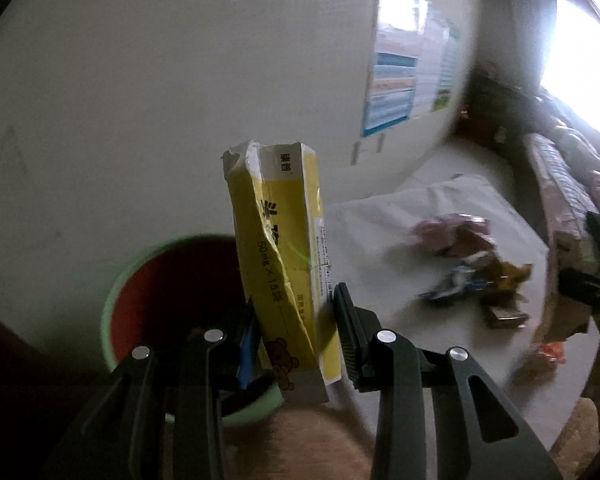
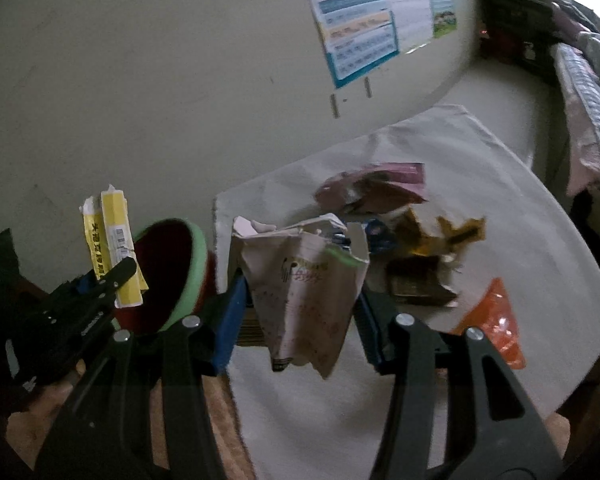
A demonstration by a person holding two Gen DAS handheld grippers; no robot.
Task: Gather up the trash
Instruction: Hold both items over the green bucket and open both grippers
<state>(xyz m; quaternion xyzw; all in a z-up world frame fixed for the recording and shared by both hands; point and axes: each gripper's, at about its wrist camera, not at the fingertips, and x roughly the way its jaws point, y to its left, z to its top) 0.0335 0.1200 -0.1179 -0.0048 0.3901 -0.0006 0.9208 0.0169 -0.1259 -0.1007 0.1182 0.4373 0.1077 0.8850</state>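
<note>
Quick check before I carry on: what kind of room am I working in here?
Probably a lived-in room at home, maybe a bedroom: patterned bedding heaped at the right, learning charts taped to the wall, and wrappers littering a cloth-covered table.

Open room: bare white cloth [image 2: 512, 208] on the counter at 12 to 2 o'clock beyond the litter, and at 6 o'clock beneath the right hand-held gripper [image 2: 300, 316].

Obstacles: wrapper heap [image 2: 404, 216] at 1 o'clock; orange wrapper [image 2: 496, 320] at 3 o'clock; green-rimmed bin [image 2: 168, 276] at 9 o'clock, mouth open; left hand-held gripper [image 2: 112, 280] with yellow carton [image 2: 114, 240] just beside the bin's rim.
</note>
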